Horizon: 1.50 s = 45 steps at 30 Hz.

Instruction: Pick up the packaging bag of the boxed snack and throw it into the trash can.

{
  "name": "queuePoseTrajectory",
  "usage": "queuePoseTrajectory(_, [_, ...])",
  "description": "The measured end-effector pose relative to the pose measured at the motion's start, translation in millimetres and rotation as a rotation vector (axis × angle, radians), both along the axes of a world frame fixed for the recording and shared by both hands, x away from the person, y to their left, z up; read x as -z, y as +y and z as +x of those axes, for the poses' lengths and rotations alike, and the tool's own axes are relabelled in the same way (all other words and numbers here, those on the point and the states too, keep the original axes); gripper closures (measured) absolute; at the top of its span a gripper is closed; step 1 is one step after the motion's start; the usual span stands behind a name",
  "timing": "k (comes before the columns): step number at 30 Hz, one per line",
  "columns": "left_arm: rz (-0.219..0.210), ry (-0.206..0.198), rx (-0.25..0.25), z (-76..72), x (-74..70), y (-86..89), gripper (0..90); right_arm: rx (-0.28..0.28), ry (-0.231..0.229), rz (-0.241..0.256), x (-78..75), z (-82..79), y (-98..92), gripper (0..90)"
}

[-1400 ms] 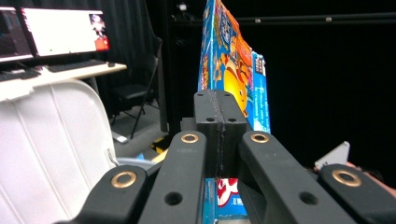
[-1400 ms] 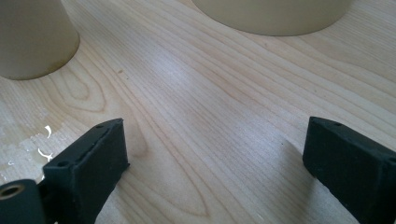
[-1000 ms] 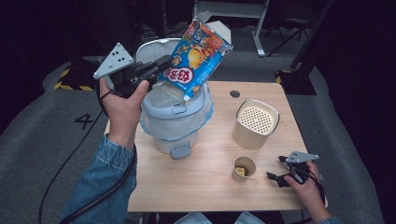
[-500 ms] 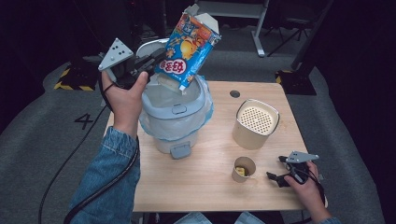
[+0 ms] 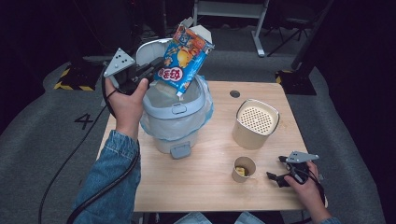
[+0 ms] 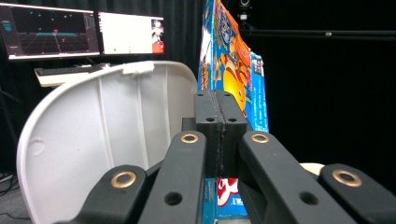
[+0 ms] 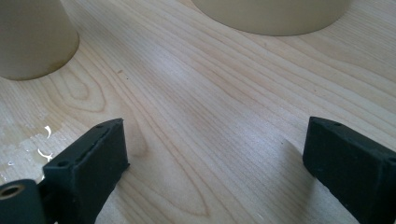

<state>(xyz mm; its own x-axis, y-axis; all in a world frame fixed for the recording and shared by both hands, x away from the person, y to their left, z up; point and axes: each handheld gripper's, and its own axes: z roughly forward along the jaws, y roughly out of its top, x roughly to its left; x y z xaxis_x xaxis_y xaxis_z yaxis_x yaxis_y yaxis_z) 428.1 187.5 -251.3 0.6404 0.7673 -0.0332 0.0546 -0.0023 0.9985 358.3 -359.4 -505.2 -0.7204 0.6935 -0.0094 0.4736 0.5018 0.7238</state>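
- Left gripper (image 5: 152,70) raised above the bin (image 5: 173,119), jaws clamped tight on the lower-left edge of a snack bag (image 5: 184,58); in the left gripper view the two pads meet flat with the foil pinched between them (image 6: 217,126).
- Snack bag held in the air directly over the bin's open mouth, long axis tilted, upper end leaning up and away toward the far right, lower corner pointing down into the opening.
- Key relation for a likely drop: bag straight above the liner (image 5: 205,109), lower tip near the rim but apart from it; release there probably enough to send it in.
- Left hand (image 5: 126,100) by far the nearer one; right gripper (image 5: 280,175) well apart, resting low at the near right edge of the table (image 5: 210,186), jaws spread wide and empty over bare wood (image 7: 210,116).
- Bag: glossy crinkled foil, blue and orange print, thin and flat, likely light and prone to flutter.
- Bin: pale grey-blue plastic, round, lined with translucent film folded over the rim; white ribbed lid (image 6: 107,135) standing open behind the bag, foot pedal (image 5: 180,150) at the front.
- Beside it on the right, a cream cylindrical container (image 5: 256,123) with a perforated top, matte and smooth.
- Near the right gripper, a small paper cup (image 5: 243,169), upright, something yellow inside, too small to identify.
- Table: light wood, visible grain, smooth finish.
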Motion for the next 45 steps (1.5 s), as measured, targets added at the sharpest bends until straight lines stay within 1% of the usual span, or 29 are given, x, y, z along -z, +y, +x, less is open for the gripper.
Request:
queuePoseTrajectory(1, [0.000, 0.000, 0.000, 0.0, 0.0, 0.0, 89.6, 0.000, 0.000, 0.000, 0.0, 0.0, 0.0, 6.4])
queuePoseTrajectory(4, [0.022, 0.009, -0.003, -0.8, 4.3, -1.7, 89.6, 0.000, 0.000, 0.000, 0.0, 0.0, 0.0, 6.4])
queuePoseTrajectory(9, [0.037, 0.019, -0.017, -1.2, 7.9, -3.9, 89.6, 0.000, 0.000, 0.000, 0.0, 0.0, 0.0, 6.4])
queuePoseTrajectory(12, [0.037, 0.019, -0.017, -0.8, 9.6, -4.5, 89.6, 0.000, 0.000, 0.000, 0.0, 0.0, 0.0, 6.4])
queuePoseTrajectory(13, [0.030, 0.023, -0.014, -0.7, 10.6, -5.1, 89.6, 0.000, 0.000, 0.000, 0.0, 0.0, 0.0, 6.4])
queuePoseTrajectory(15, [0.025, 0.042, 0.013, 0.8, 13.3, -6.2, 88.9, 0.000, 0.000, 0.000, 0.0, 0.0, 0.0, 6.4])
queuePoseTrajectory(16, [0.030, 0.051, 0.020, 0.9, 14.7, -6.8, 84.7, 0.000, 0.000, 0.000, 0.0, 0.0, 0.0, 6.4])
queuePoseTrajectory(17, [0.039, 0.047, -0.005, 0.9, 16.8, -7.7, 56.2, 0.000, 0.000, 0.000, 0.0, 0.0, 0.0, 6.4])
queuePoseTrajectory(18, [0.034, 0.036, -0.021, 0.5, 17.6, -7.3, 48.0, 0.000, 0.000, 0.000, 0.0, 0.0, 0.0, 6.4])
queuePoseTrajectory(19, [0.034, 0.036, -0.021, 0.5, 17.6, -7.3, 39.2, 0.000, 0.000, 0.000, 0.0, 0.0, 0.0, 6.4])
queuePoseTrajectory(20, [0.034, 0.028, -0.034, -0.5, 17.8, -6.4, 39.2, 0.000, 0.000, 0.000, 0.0, 0.0, 0.0, 6.4])
queuePoseTrajectory(21, [0.037, 0.027, -0.035, -3.0, 17.2, -5.9, 36.1, 0.000, 0.000, 0.000, 0.0, 0.0, 0.0, 6.4])
queuePoseTrajectory(23, [0.068, 0.015, -0.037, -10.8, 14.7, -5.1, 35.7, 0.000, 0.000, 0.000, 0.0, 0.0, 0.0, 6.4])
queuePoseTrajectory(24, [0.075, 0.014, -0.035, -14.3, 14.1, -5.6, 35.1, 0.000, 0.000, 0.000, 0.0, 0.0, 0.0, 6.4])
queuePoseTrajectory(28, [0.126, 0.014, -0.001, -30.7, 13.3, -5.7, 33.8, 0.000, 0.000, 0.000, 0.0, 0.0, 0.0, 6.4])
queuePoseTrajectory(29, [0.136, 0.016, 0.013, -35.3, 13.3, -5.3, 33.7, 0.000, 0.000, 0.000, 0.0, 0.0, 0.0, 6.4])
queuePoseTrajectory(30, [0.136, 0.016, 0.013, -35.3, 13.3, -5.3, 33.5, 0.000, 0.000, 0.000, 0.0, 0.0, 0.0, 6.4])
queuePoseTrajectory(32, [0.157, 0.028, 0.042, -44.9, 13.6, -3.1, 33.2, 0.000, 0.000, 0.000, 0.0, 0.0, 0.0, 6.4])
queuePoseTrajectory(33, [0.170, 0.049, 0.071, -50.8, 14.5, -1.0, 33.3, 0.000, 0.000, 0.000, 0.0, 0.0, 0.0, 6.4])
queuePoseTrajectory(35, [0.189, 0.068, 0.090, -55.9, 16.6, 1.1, 33.1, 0.000, 0.000, 0.000, 0.0, 0.1, 0.0, 6.4])
queuePoseTrajectory(36, [0.192, 0.076, 0.103, -58.6, 17.8, 2.0, 33.0, 0.000, 0.000, 0.000, 0.0, 0.1, 0.0, 6.4])
queuePoseTrajectory(37, [0.192, 0.076, 0.103, -58.6, 17.8, 2.0, 32.7, 0.000, 0.000, 0.000, 0.0, 0.1, 0.0, 6.4])
queuePoseTrajectory(38, [0.195, 0.098, 0.125, -64.1, 20.5, 3.1, 32.5, 0.000, 0.000, 0.000, 0.0, 0.1, 0.0, 6.4])
queuePoseTrajectory(39, [0.195, 0.098, 0.125, -64.1, 20.5, 3.1, 32.1, 0.000, 0.000, 0.000, 0.0, 0.1, 0.0, 6.4])
queuePoseTrajectory(40, [0.210, 0.108, 0.140, -70.7, 23.9, 3.7, 31.7, 0.000, 0.001, 0.000, -0.1, 0.1, 0.0, 6.4])
queuePoseTrajectory(41, [0.210, 0.108, 0.140, -70.7, 23.9, 3.7, 31.5, 0.000, 0.001, 0.000, -0.1, 0.1, 0.0, 6.4])
queuePoseTrajectory(43, [0.217, 0.115, 0.159, -80.8, 30.9, 3.8, 31.1, 0.000, 0.001, 0.000, -0.1, 0.1, 0.0, 6.4])
queuePoseTrajectory(44, [0.217, 0.115, 0.159, -80.8, 30.9, 3.8, 31.0, 0.000, 0.001, 0.000, -0.1, 0.1, 0.0, 6.4])
queuePoseTrajectory(45, [0.215, 0.124, 0.176, -87.1, 37.6, 3.6, 30.8, 0.000, 0.001, 0.000, -0.1, 0.1, 0.0, 6.4])
